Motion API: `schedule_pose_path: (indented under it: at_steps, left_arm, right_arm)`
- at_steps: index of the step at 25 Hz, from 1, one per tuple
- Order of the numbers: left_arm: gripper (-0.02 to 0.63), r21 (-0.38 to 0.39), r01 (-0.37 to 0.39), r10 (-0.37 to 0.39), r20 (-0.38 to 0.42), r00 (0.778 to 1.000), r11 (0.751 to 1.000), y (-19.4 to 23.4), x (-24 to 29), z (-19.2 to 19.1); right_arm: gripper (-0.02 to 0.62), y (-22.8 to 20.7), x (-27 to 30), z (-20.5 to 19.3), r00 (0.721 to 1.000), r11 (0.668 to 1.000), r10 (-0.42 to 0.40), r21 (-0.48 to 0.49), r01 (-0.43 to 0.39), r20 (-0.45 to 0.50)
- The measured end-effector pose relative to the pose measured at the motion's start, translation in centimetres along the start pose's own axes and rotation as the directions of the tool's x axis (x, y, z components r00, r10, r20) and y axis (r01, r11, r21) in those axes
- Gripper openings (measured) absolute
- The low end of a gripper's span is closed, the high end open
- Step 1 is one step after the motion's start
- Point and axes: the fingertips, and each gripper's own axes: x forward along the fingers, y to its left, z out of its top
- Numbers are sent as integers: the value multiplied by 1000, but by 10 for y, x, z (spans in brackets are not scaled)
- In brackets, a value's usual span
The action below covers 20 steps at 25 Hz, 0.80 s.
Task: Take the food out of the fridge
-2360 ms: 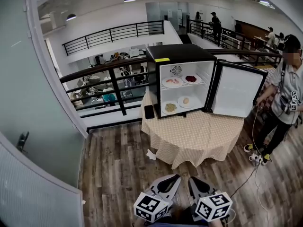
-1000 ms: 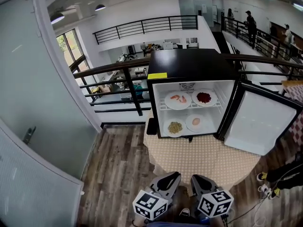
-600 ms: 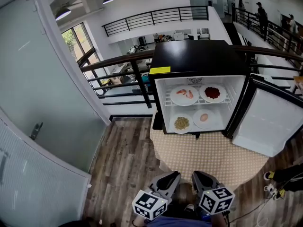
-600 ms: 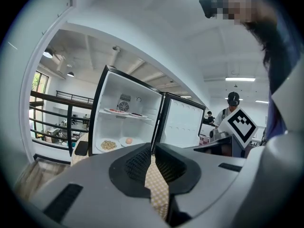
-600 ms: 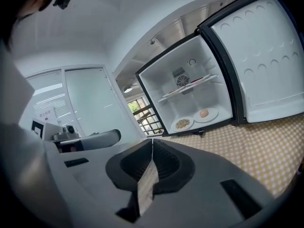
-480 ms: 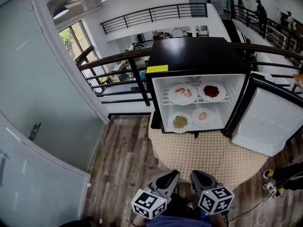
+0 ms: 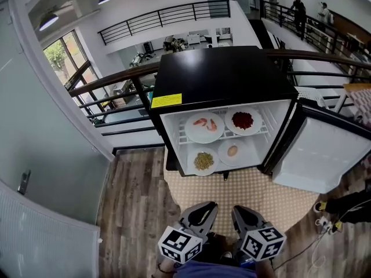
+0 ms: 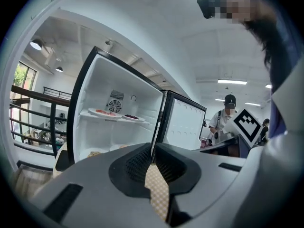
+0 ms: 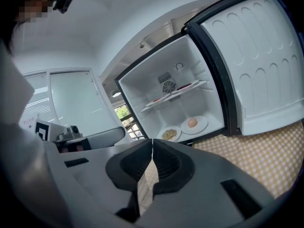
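Observation:
A small black fridge (image 7: 223, 77) stands open on a round table with a checked cloth (image 7: 243, 193). On its wire shelf sit a plate of shrimp (image 7: 204, 126) and a plate of red food (image 7: 243, 121). Below lie a plate of greenish food (image 7: 203, 161) and a plate with an egg-like piece (image 7: 233, 152). My left gripper (image 7: 203, 207) and right gripper (image 7: 240, 211) hang side by side before the table's near edge, both shut and empty, well short of the fridge. In the right gripper view the lower plates (image 9: 192, 123) show ahead.
The fridge door (image 7: 322, 155) swings open to the right. A black railing (image 7: 116, 86) runs behind the fridge, a glass wall (image 7: 40, 155) stands on the left. A person's shoe and cables (image 7: 324, 210) lie on the wood floor at right.
The view has closed in on the fridge, which now looks larger and sits slightly left. Both grippers stay low, side by side and shut.

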Motion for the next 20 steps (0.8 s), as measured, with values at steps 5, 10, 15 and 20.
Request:
schedule_pose_path:
  at_steps: [5, 10, 15, 20]
  left_arm:
    - [26, 6, 40, -40, -3, 999, 999, 28, 25, 15]
    - [43, 11, 57, -57, 2, 998, 998, 56, 41, 27]
    - [67, 6, 72, -72, 2, 997, 997, 77, 48, 34]
    - [77, 5, 76, -76, 5, 997, 997, 96, 53, 38]
  right_arm:
    - [20, -16, 28, 25, 999, 999, -44, 20, 43, 32]
    - [20, -21, 56, 45, 997, 998, -61, 26, 60, 48]
    - [21, -20, 79, 65, 994, 997, -68, 28, 66, 82]
    - [21, -18, 103, 84, 994, 999, -39, 30, 36, 100]
